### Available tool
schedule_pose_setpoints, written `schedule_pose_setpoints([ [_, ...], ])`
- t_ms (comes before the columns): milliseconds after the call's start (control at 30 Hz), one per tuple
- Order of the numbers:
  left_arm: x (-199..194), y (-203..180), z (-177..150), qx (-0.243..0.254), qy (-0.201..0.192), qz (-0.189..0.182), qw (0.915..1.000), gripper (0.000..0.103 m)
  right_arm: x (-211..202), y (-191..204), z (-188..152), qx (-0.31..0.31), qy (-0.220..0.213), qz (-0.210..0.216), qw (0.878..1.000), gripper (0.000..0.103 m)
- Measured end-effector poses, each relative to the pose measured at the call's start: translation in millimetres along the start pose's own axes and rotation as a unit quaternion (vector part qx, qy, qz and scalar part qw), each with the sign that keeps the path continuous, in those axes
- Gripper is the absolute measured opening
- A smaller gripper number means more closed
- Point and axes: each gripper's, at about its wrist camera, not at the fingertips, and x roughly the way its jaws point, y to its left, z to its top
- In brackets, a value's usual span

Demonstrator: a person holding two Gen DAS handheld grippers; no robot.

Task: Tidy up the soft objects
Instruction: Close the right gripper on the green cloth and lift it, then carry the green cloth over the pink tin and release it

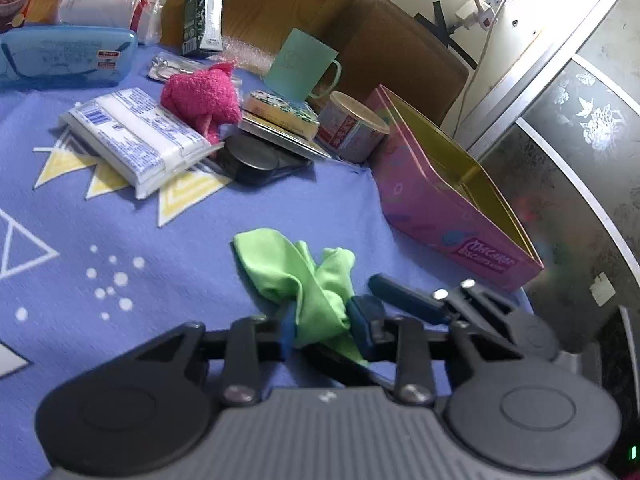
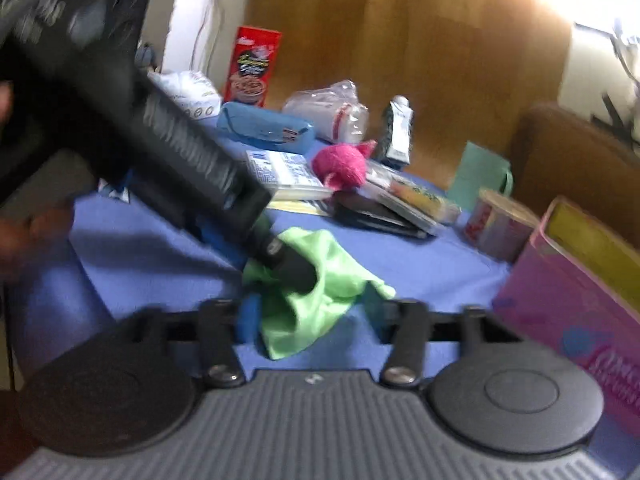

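Because the green cloth is thin, limp fabric, I judge it to be very light, with no stiffness and nothing fragile about it; it will drape and trail from whatever point I pinch. It lies crumpled on the blue tablecloth, just left of the open pink biscuit box.

My left gripper is closed on a bunched fold at the near end of the cloth, the fabric squeezed between the blue pads. My right gripper stands with its jaws apart, the cloth's loose end lying between them and unpressed; this view is blurred.

A thick gathered fold is the best hold, since a single layer could slip from the pads. A second soft item, the pink fuzzy sock, rests on the white packet farther back.
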Motion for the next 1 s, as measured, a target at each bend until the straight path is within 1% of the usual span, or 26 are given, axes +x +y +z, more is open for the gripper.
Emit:
schedule_pose_setpoints([
  [33, 1.0, -2.2, 0.5, -0.002, 0.004, -0.006, 1.0, 0.021, 2.1, -8.6, -0.9, 0.022, 0.004, 0.016, 1.0, 0.055],
  [67, 0.3, -3.7, 2.8, -0.002, 0.004, -0.009, 0.9999, 0.019, 2.5, -9.9, -4.0, 0.038, 0.005, 0.033, 0.999, 0.027],
  [100, -0.1, -8.1, 5.3, 0.004, 0.002, -0.009, 1.0, 0.019, 4.3, -17.0, -3.2, 0.052, 0.008, 0.063, 0.997, 0.022],
  [133, 0.2, -13.9, 9.1, 0.014, 0.0, -0.007, 0.9999, 0.019, 5.0, -18.0, -2.0, 0.059, 0.007, 0.062, 0.996, 0.014],
  [167, 0.4, -20.8, 14.1, 0.026, -0.004, -0.009, 0.9996, 0.019, 3.8, -17.1, -2.9, 0.057, -0.001, 0.059, 0.997, 0.013],
  [267, 3.9, -46.4, 32.5, 0.055, -0.023, -0.034, 0.9976, 0.019, -6.1, -23.7, 3.9, 0.047, -0.043, 0.018, 0.998, 0.013],
  [333, 9.2, -65.8, 47.0, 0.07, -0.034, -0.052, 0.9956, 0.019, -14.0, -35.6, 10.2, 0.046, -0.073, -0.017, 0.996, 0.013],
  [367, 14.5, -78.5, 53.9, 0.081, -0.039, -0.058, 0.9943, 0.019, -19.9, -34.0, 9.4, 0.043, -0.086, -0.037, 0.995, 0.013],
  [467, 41.5, -115.8, 72.7, 0.123, -0.051, -0.075, 0.9882, 0.019, -26.7, -60.6, 16.7, 0.038, -0.115, -0.1, 0.988, 0.013],
  [533, 63.3, -134.6, 81.5, 0.132, -0.049, -0.086, 0.9862, 0.019, -26.4, -75.1, 18.4, 0.049, -0.12, -0.138, 0.982, 0.013],
  [567, 75.8, -143.0, 85.2, 0.133, -0.045, -0.092, 0.9857, 0.019, -31.0, -77.7, 12.4, 0.054, -0.12, -0.155, 0.979, 0.013],
  [633, 103.4, -157.1, 91.0, 0.133, -0.034, -0.102, 0.9853, 0.019, -27.5, -97.2, 9.5, 0.068, -0.111, -0.19, 0.973, 0.013],
  [733, 138.7, -174.3, 89.9, 0.135, -0.017, -0.096, 0.986, 0.026, -27.4, -119.1, -4.5, 0.091, -0.086, -0.247, 0.961, 0.013],
  [800, 157.5, -184.3, 85.0, 0.14, -0.008, -0.09, 0.986, 0.027, -24.4, -137.2, -12.8, 0.113, -0.069, -0.268, 0.954, 0.013],
  [833, 162.2, -186.7, 82.6, 0.144, -0.006, -0.086, 0.9858, 0.027, -34.9, -136.0, -25.2, 0.117, -0.062, -0.279, 0.951, 0.015],
  [900, 168.7, -192.3, 77.3, 0.156, -0.011, -0.074, 0.985, 0.03, -31.4, -144.9, -31.4, 0.123, -0.043, -0.293, 0.947, 0.022],
  [933, 169.4, -193.7, 75.3, 0.159, -0.014, -0.066, 0.9849, 0.034, -32.1, -145.4, -33.7, 0.123, -0.047, -0.305, 0.943, 0.044],
  [967, 168.6, -193.8, 73.6, 0.161, -0.015, -0.061, 0.985, 0.037, -33.8, -146.1, -35.1, 0.123, -0.047, -0.323, 0.937, 0.07],
  [1000, 166.6, -193.8, 72.4, 0.16, -0.016, -0.056, 0.9853, 0.039, -35.0, -147.8, -36.1, 0.122, -0.048, -0.338, 0.932, 0.08],
])
